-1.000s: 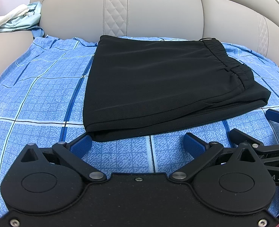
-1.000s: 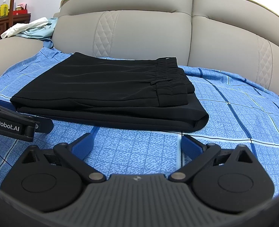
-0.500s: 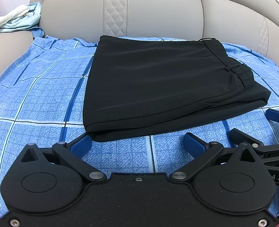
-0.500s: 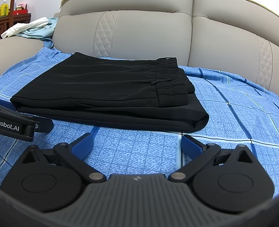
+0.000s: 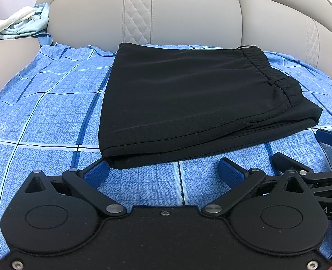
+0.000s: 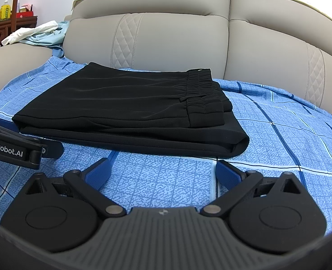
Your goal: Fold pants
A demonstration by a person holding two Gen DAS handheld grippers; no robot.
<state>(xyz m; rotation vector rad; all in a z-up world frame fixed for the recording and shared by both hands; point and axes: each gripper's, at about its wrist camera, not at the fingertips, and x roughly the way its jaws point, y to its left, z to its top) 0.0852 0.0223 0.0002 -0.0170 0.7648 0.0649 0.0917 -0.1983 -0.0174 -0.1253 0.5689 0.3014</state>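
The black pants (image 5: pixel 188 103) lie folded in a neat rectangle on the blue checked sheet (image 5: pixel 42 117), elastic waistband to the right. They also show in the right wrist view (image 6: pixel 130 117). My left gripper (image 5: pixel 163 171) is open and empty, just in front of the pants' near left corner. My right gripper (image 6: pixel 162 171) is open and empty, just in front of the pants' near right corner. Each gripper shows at the edge of the other's view: the right one (image 5: pixel 305 157), the left one (image 6: pixel 19 144).
The sheet covers a beige leather sofa seat; its backrest (image 5: pixel 183 13) rises right behind the pants. Loose white and pale blue clothes (image 6: pixel 37 33) lie on the left armrest. A wooden shelf with bottles (image 6: pixel 6 15) stands far left.
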